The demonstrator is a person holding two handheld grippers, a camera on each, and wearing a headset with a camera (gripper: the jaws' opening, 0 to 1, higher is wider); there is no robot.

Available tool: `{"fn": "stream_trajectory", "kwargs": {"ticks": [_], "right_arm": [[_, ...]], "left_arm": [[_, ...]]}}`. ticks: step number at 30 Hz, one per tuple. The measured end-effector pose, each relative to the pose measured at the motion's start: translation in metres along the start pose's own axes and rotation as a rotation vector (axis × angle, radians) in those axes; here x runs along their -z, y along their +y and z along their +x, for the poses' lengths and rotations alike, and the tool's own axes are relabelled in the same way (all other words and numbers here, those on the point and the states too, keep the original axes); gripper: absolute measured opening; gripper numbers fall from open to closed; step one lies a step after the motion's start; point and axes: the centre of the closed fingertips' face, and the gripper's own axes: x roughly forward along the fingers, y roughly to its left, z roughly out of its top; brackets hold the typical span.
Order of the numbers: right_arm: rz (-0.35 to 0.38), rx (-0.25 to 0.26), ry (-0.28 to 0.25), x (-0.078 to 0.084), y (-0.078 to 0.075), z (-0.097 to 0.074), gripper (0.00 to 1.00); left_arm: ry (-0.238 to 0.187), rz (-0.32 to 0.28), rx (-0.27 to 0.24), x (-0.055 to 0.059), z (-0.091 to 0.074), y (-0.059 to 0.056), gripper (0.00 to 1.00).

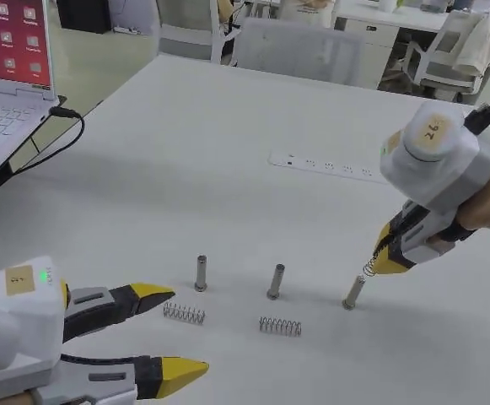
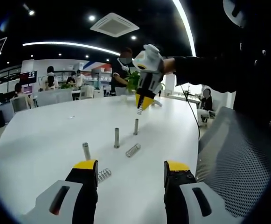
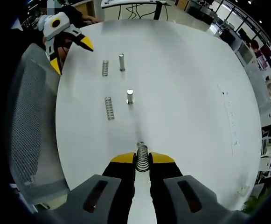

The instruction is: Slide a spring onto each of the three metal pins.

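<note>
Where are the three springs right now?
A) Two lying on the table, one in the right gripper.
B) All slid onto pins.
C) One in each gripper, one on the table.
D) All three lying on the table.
A: the left spring and the middle spring lie on the table, while the right gripper is shut on the third spring.

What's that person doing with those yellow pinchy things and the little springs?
A person is fitting springs onto metal pins standing on a white table. The right hand-held gripper pinches a spring right at the top of the right-end pin. The left hand-held gripper is open, close to a second spring lying by the left-end pin. A third spring lies by the middle pin. Those two pins are bare.
</note>
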Motion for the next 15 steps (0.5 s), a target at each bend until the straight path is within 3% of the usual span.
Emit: {"fn": "stream_trajectory", "kwargs": {"ticks": [15], "right_arm": [[-0.005,0.0,0.017,0.0033,-0.0029,0.002,0.09]], "left_arm": [[-0.013,-0.014,-0.046,0.0005,-0.0014,0.0096,0.74]]}}
